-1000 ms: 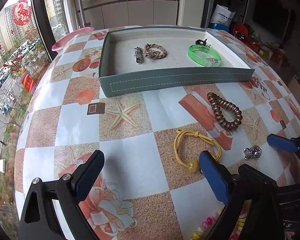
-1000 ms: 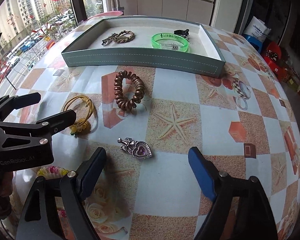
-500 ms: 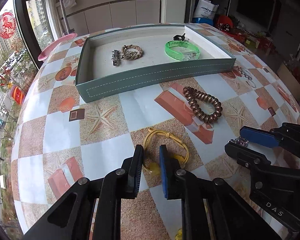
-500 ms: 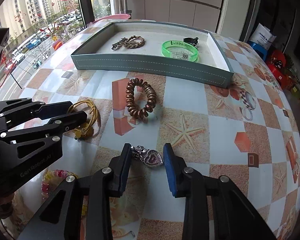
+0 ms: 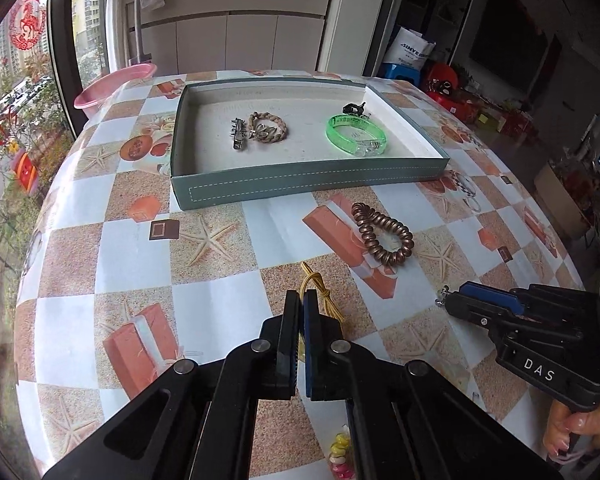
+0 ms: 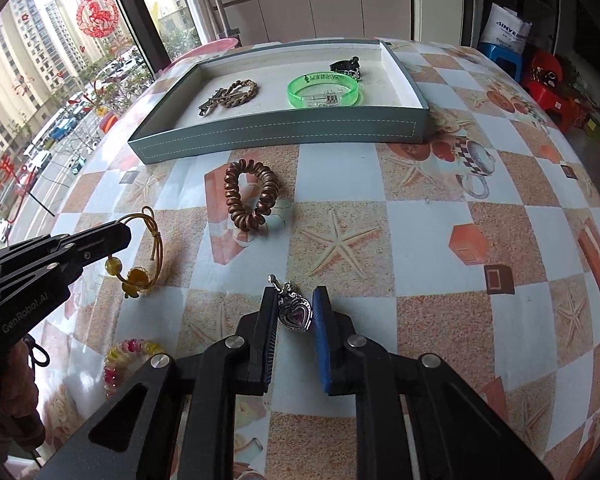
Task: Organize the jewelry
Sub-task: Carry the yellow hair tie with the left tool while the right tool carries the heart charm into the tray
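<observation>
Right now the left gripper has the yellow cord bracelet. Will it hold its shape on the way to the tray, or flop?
Probably flop: the yellow cord bracelet hangs in a loose loop below the left gripper, pinched only at the cord. Its beads sit lowest and may swing it. It looks thin and light, so the cord could slip; carry it slowly to the tray.

A tablecloth [image 6: 420, 216] checked in white and sandy orange, printed with starfish, is seen under a grey-green tray [image 6: 276, 132] stitched in white; a translucent green bangle [image 6: 324, 90] is lined against its pale floor, while a coppery brown coil bracelet [image 6: 252, 196], a golden yellow cord bracelet [image 6: 152, 252] and a silver heart pendant [image 6: 296, 312] with a purple stone are shown outside it
</observation>
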A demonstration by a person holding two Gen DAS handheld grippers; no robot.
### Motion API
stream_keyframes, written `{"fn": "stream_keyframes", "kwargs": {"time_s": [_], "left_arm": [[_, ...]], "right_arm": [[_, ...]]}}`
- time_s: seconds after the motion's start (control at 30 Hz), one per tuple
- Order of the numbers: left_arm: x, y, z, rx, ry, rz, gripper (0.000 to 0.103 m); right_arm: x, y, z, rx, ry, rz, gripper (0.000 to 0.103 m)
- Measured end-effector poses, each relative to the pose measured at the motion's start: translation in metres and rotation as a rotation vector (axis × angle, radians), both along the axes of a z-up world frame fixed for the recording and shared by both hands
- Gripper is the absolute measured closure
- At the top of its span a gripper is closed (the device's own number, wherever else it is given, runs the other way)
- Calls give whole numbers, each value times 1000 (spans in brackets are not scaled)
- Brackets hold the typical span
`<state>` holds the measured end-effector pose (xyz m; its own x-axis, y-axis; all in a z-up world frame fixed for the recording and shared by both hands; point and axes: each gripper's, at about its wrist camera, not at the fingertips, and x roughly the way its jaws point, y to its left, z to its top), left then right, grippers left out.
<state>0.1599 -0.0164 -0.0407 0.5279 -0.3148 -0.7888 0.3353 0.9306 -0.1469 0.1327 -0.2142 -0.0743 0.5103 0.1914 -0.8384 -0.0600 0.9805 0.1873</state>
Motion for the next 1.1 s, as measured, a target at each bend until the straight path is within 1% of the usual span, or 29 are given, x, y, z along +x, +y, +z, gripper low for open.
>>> {"fn": "stream_keyframes", "kwargs": {"time_s": [0.23,0.53,0.73,0.9,1.0,1.1], "left_arm": [[-3,-1,28,-43,-47,-10,89],[3,-3,69,-92,-115,-5,89],[23,-2,95,-111,-158,23,89],[48,1,115,-131,-181,57,89],[65,2,122,-117,-200,83,89],[85,2,124,-101,-202,101,89]], "right_arm": [[-4,-15,15,67,-15,-29,84],[5,-32,52,137,-69,-49,84],[28,-42,78,130,-111,-57,84],[56,-52,95,152,-118,-64,84],[77,-58,103,166,-118,-74,84],[100,-61,109,181,-112,-79,84]]}}
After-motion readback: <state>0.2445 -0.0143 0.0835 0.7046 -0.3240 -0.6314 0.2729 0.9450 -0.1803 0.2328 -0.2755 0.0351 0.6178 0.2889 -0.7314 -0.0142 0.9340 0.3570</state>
